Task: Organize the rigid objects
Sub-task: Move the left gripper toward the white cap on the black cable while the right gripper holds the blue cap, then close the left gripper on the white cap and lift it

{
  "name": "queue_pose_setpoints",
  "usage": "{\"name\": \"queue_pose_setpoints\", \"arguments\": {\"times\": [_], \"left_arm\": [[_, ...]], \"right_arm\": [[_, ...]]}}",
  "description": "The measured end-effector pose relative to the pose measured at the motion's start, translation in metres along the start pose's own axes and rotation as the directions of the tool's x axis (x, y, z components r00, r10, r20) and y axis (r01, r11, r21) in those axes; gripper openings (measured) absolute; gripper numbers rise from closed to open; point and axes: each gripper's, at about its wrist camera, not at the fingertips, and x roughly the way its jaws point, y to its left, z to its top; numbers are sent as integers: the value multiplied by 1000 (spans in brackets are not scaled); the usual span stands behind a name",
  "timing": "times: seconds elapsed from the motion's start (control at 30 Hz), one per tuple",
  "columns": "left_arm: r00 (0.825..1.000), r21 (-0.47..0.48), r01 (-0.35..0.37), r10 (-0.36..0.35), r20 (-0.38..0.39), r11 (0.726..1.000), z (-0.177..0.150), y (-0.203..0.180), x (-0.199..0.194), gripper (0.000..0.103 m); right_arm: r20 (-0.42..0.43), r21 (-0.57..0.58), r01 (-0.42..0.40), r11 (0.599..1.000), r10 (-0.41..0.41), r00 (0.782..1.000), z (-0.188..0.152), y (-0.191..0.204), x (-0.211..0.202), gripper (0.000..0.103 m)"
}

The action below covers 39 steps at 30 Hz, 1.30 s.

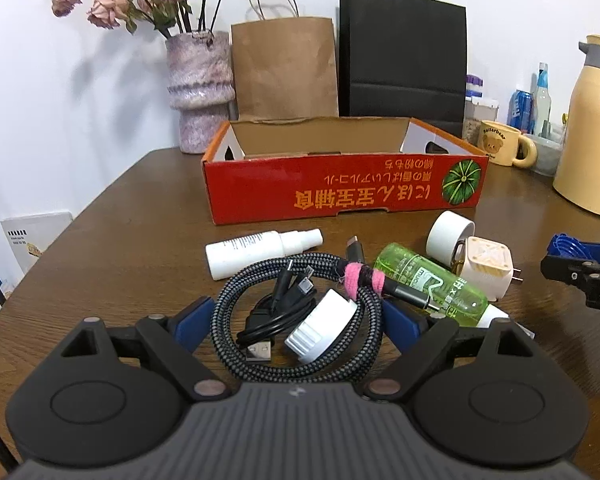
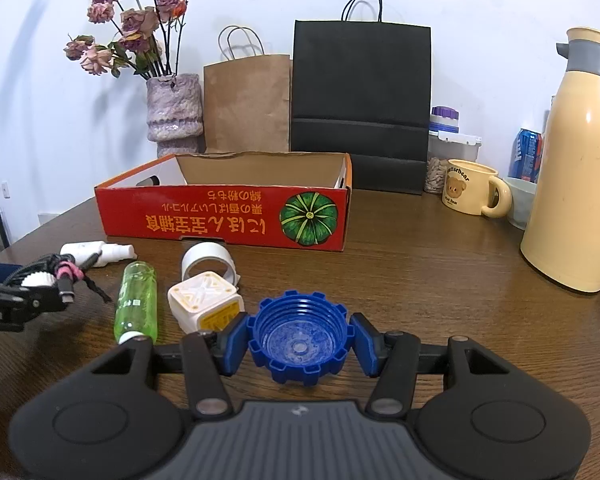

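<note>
Clamping a blue ridged cap [image 2: 298, 340] between its blue pads, the right gripper [image 2: 298, 346] holds it open side up, low over the wooden table [image 2: 440, 280]. The left gripper [image 1: 296, 320] has its jaws set wide around a coiled braided cable [image 1: 300, 320], a black USB cable [image 1: 276, 312] and a white cap [image 1: 320, 330] bundled inside the coil; the pads appear to press the coil's sides, though the cable hides the contact.

Just beyond the coil lie a white spray bottle [image 1: 256, 250] and a green bottle [image 1: 428, 286] on their sides, with a cream plug adapter [image 1: 486, 266] and a roll of white tape [image 1: 450, 236] touching each other near the green bottle. Behind them all stands an open red cardboard box [image 1: 340, 190], its inside bare as far as the views show.
</note>
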Motion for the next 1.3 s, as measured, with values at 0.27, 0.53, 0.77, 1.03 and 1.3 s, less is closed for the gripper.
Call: {"name": "queue_pose_setpoints", "arguments": {"times": [0.27,0.53,0.77,1.03,1.3], "left_arm": [[999,1,-14,14,34,1000,-3,-3,-10,90],[999,39,-1,2,-42,999,-10,-13,-2,90],[996,56,-9,14,-87,998,-13,-16,3,91],[1000,64,6,-6,-4,998,-11,-11,-23,98],[1000,137,27,-28,5,990,-13,-23,-27,67]], "right_arm": [[0,0,0,1000,0,1000,0,0,0,53],[5,4,9,1000,-9,1000,2,-1,-2,53],[11,3,8,1000,-8,1000,1,0,-3,53],[19,0,0,1000,0,1000,0,0,-5,53],[26,-5,-1,1000,1,1000,-1,1,-6,53]]}}
